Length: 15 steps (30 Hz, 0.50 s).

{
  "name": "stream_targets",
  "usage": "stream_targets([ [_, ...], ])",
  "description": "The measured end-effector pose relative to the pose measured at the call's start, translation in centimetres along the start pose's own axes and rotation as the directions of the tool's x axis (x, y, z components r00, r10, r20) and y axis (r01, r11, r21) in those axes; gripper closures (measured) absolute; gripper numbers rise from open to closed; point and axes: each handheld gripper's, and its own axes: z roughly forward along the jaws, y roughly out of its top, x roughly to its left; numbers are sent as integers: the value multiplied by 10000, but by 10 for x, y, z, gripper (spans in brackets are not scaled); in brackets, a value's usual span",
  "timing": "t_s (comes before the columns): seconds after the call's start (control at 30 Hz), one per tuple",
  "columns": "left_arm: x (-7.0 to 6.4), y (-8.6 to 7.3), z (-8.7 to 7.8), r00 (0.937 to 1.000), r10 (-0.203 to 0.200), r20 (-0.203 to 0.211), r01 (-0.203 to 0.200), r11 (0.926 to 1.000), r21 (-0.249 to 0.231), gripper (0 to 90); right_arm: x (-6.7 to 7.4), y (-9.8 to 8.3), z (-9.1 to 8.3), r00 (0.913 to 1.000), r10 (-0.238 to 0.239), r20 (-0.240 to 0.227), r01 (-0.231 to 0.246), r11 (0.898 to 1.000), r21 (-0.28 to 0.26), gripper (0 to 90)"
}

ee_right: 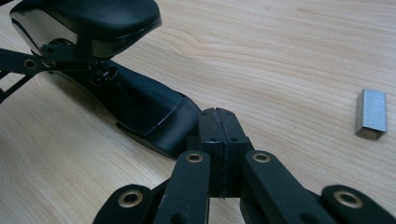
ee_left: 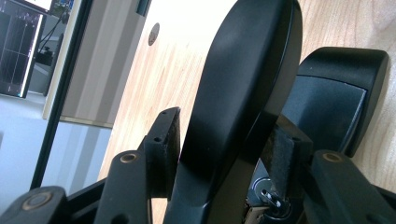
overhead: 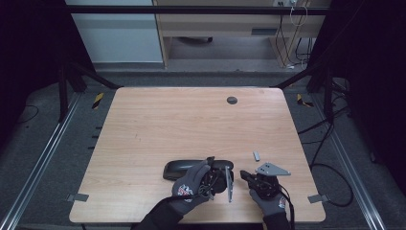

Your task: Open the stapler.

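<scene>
- Stapler (overhead: 184, 168) near the table's (overhead: 191, 120) near edge, long axis left-right, top arm raised.
- Left gripper (ee_left: 219, 154) half open, straddling raised arm, pads apparently touching.
- Right gripper (ee_right: 218, 128) shut, empty, at stapler's right end; staple strip (ee_right: 372, 113) farther right.

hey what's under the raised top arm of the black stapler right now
Under the stapler's raised top arm lies its black base, flat on the wooden table. The top arm covers the base's rear, so the hinge end stays hidden.
</scene>
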Motion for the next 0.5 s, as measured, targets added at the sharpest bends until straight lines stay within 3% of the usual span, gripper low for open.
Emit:
stream_targets([
  [0.5, -4, 7, 1, 9992, 363, -194, -362, 9993, 51, 526, 7, 1, 7, 9994, 111, -333, -112, 9999, -26, 900],
])
